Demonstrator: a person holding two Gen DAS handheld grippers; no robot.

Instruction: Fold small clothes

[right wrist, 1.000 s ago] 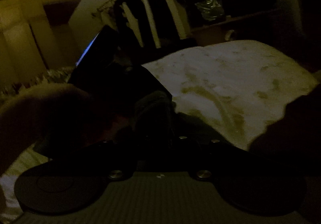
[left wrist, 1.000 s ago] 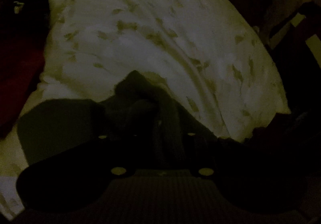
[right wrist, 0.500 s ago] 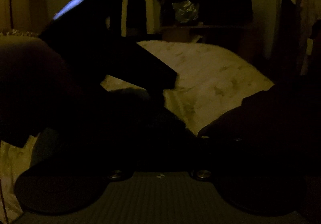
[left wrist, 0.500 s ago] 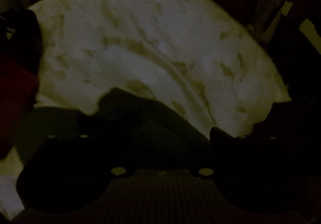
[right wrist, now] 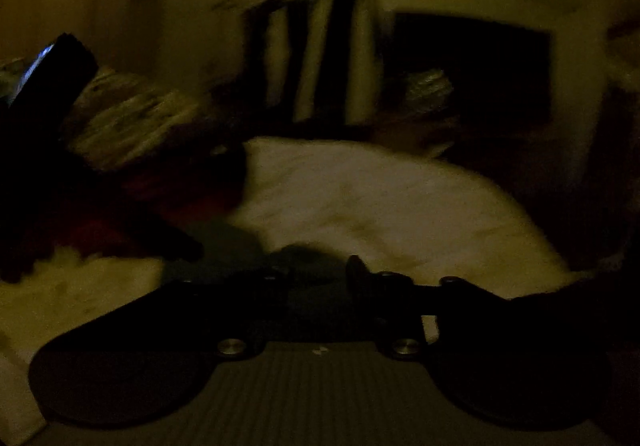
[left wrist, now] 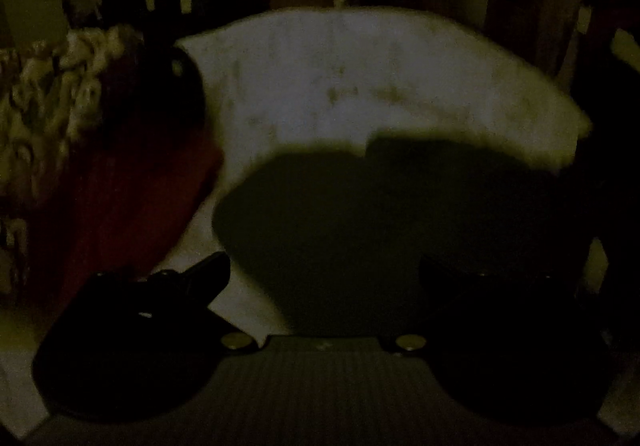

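dark garment (left wrist: 360, 222) on pale bedsheet (left wrist: 360, 78)

Matt dark cloth garment (left wrist: 360, 230) on soft pale printed bedsheet (left wrist: 380, 78).

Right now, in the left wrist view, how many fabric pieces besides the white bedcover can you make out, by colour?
dark green garment: 1
red cloth: 1
pale patterned bundle: 1
Total: 3
The black patch above the red cloth is too dark to count.
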